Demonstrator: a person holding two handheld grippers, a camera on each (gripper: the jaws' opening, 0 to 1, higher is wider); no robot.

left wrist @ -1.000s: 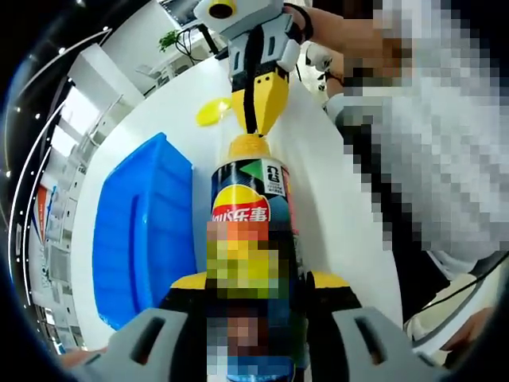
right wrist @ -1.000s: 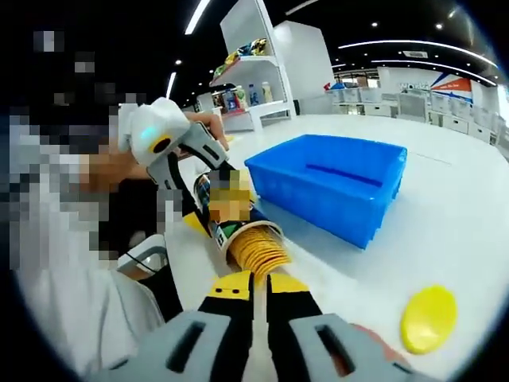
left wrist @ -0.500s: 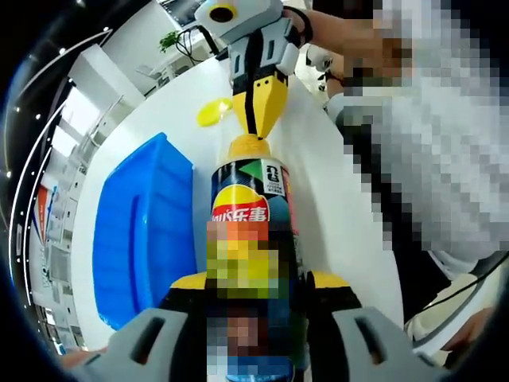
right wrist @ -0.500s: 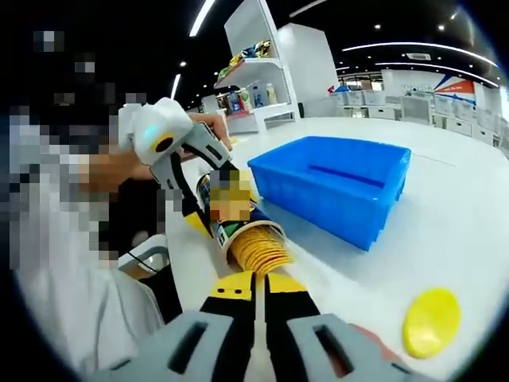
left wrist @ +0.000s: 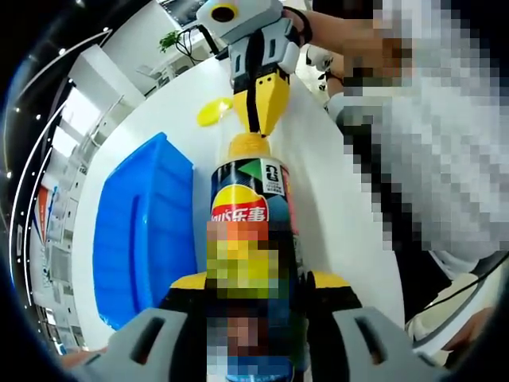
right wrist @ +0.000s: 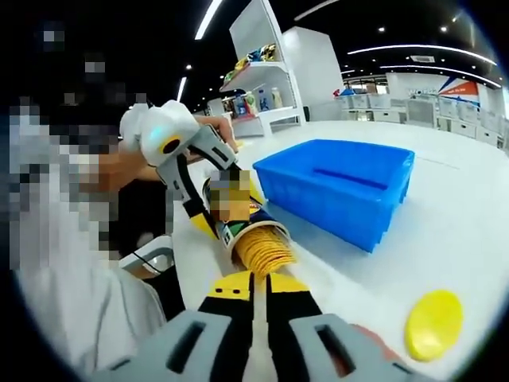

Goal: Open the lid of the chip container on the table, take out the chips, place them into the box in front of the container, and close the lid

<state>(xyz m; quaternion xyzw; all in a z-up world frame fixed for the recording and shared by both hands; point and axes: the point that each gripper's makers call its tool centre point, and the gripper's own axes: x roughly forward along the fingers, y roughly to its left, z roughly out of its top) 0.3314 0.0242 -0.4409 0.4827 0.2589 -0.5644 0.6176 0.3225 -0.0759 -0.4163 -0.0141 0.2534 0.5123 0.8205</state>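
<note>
Left gripper view: left tongs (left wrist: 253, 298) clamp chip container (left wrist: 250, 231) mid-body, can lying along view, open mouth toward right tongs (left wrist: 258, 119). Blue box (left wrist: 139, 231) just beside can on white counter (left wrist: 334, 207); yellow lid (left wrist: 211, 112) lies off, beyond.

Right gripper view: right tongs (right wrist: 256, 280) pressed together at can mouth, pinching edge of chips (right wrist: 261, 253) (likely). Chips brittle, light, stacked; grip gently at stack edge, draw straight out. Can stiff cardboard, slick; hold mid-body

A white table (right wrist: 469, 223) bears a blue box (right wrist: 338, 187) and a yellow lid (right wrist: 433, 325).
</note>
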